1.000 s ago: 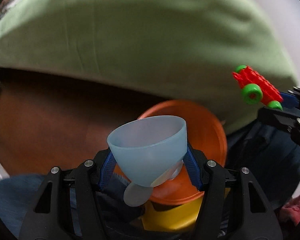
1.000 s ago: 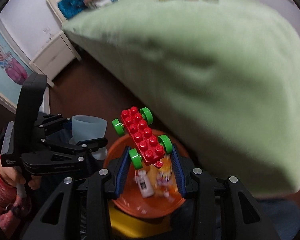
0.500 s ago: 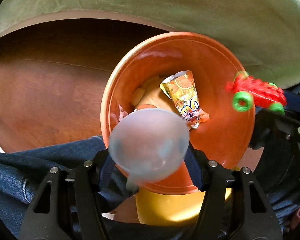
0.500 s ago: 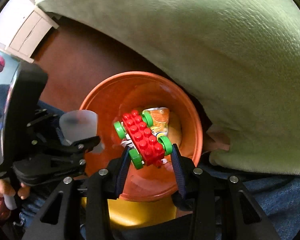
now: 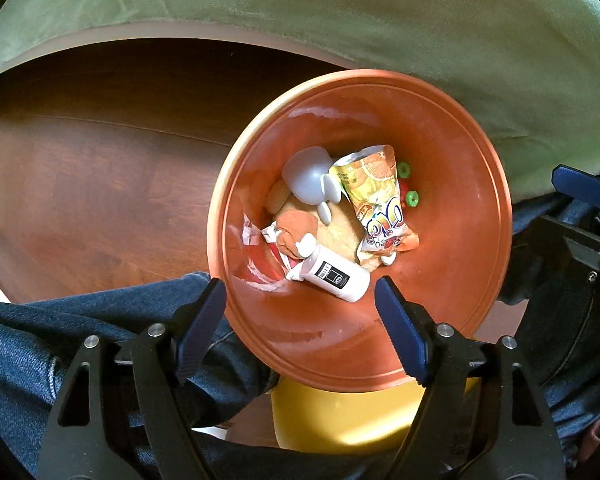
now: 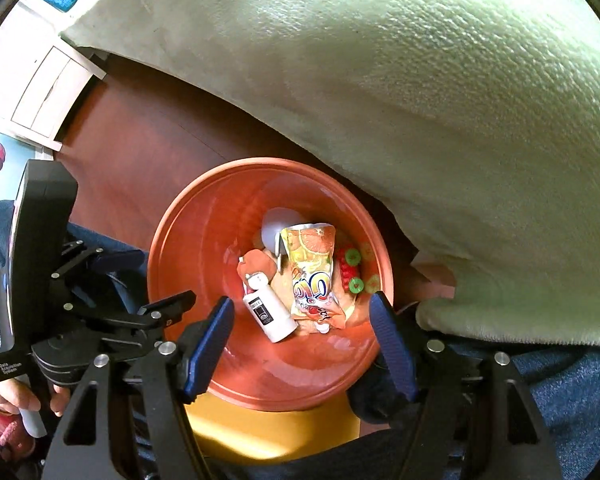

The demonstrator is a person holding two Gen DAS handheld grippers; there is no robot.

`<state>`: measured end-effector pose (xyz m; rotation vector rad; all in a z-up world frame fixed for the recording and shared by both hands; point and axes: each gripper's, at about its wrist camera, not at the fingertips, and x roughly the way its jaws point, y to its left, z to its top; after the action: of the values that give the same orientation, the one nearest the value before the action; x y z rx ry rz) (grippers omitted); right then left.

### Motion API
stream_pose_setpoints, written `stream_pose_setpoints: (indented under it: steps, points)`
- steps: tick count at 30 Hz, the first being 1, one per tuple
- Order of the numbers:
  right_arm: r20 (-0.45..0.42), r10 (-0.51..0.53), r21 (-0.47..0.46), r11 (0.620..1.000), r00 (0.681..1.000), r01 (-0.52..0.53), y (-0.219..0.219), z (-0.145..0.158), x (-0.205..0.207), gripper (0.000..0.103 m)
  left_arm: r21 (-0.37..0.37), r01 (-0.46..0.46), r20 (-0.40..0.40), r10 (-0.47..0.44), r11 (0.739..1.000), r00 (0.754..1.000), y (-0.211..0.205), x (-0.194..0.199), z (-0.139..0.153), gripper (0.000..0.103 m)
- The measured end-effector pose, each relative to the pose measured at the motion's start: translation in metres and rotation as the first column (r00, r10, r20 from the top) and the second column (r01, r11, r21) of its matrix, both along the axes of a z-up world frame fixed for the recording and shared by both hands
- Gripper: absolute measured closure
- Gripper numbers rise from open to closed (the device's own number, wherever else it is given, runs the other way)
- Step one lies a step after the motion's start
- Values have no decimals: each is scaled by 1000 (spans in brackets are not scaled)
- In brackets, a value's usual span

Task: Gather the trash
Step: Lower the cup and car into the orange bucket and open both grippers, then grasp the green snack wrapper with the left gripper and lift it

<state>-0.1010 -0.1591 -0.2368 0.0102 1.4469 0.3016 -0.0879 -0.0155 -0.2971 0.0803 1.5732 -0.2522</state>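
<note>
An orange trash bin (image 5: 476,280) (image 6: 188,264) stands on the floor below both grippers. Inside lie a pale blue plastic cup (image 5: 306,178) (image 6: 274,222), an orange snack bag (image 5: 376,196) (image 6: 312,276), a white bottle (image 5: 334,276) (image 6: 270,312) and a red toy block with green wheels (image 5: 406,190) (image 6: 350,270). My left gripper (image 5: 300,322) is open and empty above the bin's near rim. My right gripper (image 6: 302,342) is open and empty above the bin too. The left gripper's body (image 6: 100,312) shows in the right wrist view.
A green bedcover (image 5: 340,12) (image 6: 420,80) hangs over the bin's far side. Dark wooden floor (image 5: 100,180) lies to the left. My jeans-clad legs (image 5: 40,344) flank the bin. A yellow object (image 5: 340,416) sits under the near rim. A white cabinet (image 6: 32,88) stands far left.
Both grippers opened. The blue cup dropped from the left gripper and the red toy block dropped from the right gripper into the bin.
</note>
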Motion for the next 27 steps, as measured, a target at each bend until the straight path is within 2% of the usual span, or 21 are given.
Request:
stream_pose_setpoints:
  steps: [10,17,21,23,27]
  points:
    - [12,-14,7,1000,1000,14,-2,3,-1,34,-9,-12,13,12,1000,1000,4,3,6,28]
    - [19,-22,24,999,1000,22,-3,11,2,34,-25,-31,51,33,999,998,10,9,23,28]
    - [95,-24,47,999,995,20,-5,36,6,34,-36,-57,135,61,998,989,20,18,51,28]
    - [142,-30,73,997,989,20,-8,54,9,32,-50,-79,196,87,996,977,30,28,75,28]
    - [266,-41,117,993,963,10,-13,98,16,29,-67,-110,346,126,992,930,46,50,128,28]
